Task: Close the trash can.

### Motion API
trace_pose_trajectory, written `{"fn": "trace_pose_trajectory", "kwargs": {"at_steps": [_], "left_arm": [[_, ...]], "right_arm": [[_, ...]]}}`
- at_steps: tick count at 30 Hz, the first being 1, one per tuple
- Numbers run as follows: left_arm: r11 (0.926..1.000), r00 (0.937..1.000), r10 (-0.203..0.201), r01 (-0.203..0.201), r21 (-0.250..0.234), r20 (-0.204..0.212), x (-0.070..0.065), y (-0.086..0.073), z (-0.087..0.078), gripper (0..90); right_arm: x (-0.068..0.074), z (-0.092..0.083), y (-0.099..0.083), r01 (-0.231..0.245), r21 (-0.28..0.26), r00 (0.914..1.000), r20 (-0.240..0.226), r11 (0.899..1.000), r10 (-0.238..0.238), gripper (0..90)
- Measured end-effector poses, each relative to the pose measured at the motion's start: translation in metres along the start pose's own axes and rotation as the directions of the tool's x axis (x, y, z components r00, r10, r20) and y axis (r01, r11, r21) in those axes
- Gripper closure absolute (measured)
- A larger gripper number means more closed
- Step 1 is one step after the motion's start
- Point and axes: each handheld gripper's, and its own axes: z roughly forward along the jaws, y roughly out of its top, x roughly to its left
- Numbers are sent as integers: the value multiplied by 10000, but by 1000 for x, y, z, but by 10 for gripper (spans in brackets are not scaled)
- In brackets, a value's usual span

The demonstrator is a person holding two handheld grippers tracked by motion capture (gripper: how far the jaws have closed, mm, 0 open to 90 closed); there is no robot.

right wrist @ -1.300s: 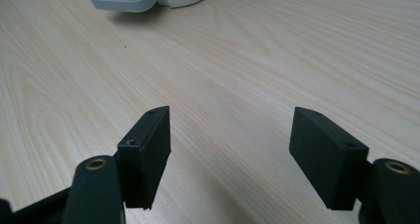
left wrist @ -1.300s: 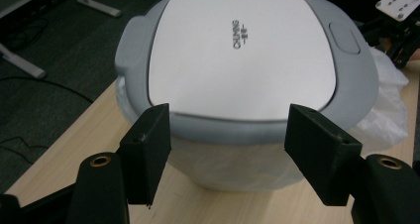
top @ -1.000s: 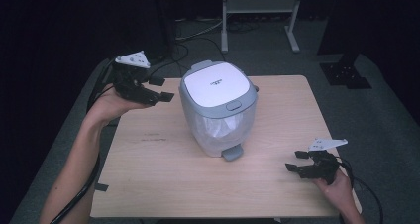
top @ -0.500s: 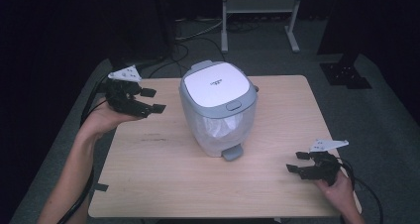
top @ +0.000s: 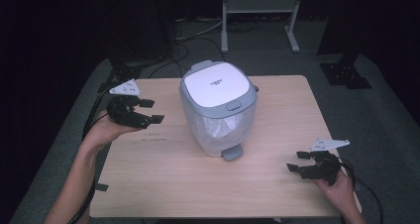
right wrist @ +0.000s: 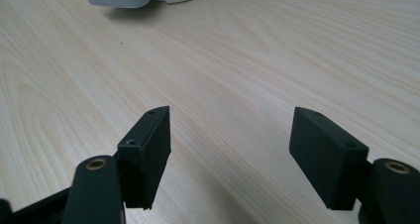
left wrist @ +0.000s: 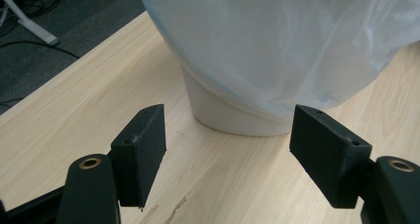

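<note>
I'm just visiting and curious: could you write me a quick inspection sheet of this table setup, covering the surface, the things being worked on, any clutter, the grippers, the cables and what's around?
Surface: light wooden table, with a faint scuff near the left gripper.
Job's things: pedal bin standing upright mid-table, lid shut, plastic liner hanging over its sides, grey pedal toward the person.
Clutter: nothing seen.
Grippers: left gripper open, aimed at the bin's side, not touching it; right gripper open, low over the table's near right corner, holding nothing.
Cables: black cables trail off the table's left edge; another from the right gripper.
Surroundings: grey carpet, a white metal stand behind, dark backdrop.
</note>
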Motion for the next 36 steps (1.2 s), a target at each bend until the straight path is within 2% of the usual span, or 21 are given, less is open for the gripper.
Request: {"fn": "trace_pose_trajectory", "kwargs": {"at_steps": [11, 22, 36], "left_arm": [[9996, 9996, -255, 254, -83, -85, -3, -24, 12, 284], [10000, 9998, -86, 87, 33, -203, -8, -43, 24, 265], [9998, 9996, -202, 201, -56, -205, -16, -70, 39, 262]], "right_arm": [[0, 2, 1, 65, 1, 10000, -31, 10000, -65, 313], [0, 1, 0, 31, 0, 10000, -9, 10000, -31, 314], [-1, -2, -2, -51, -40, 10000, 30, 10000, 51, 313]]}}
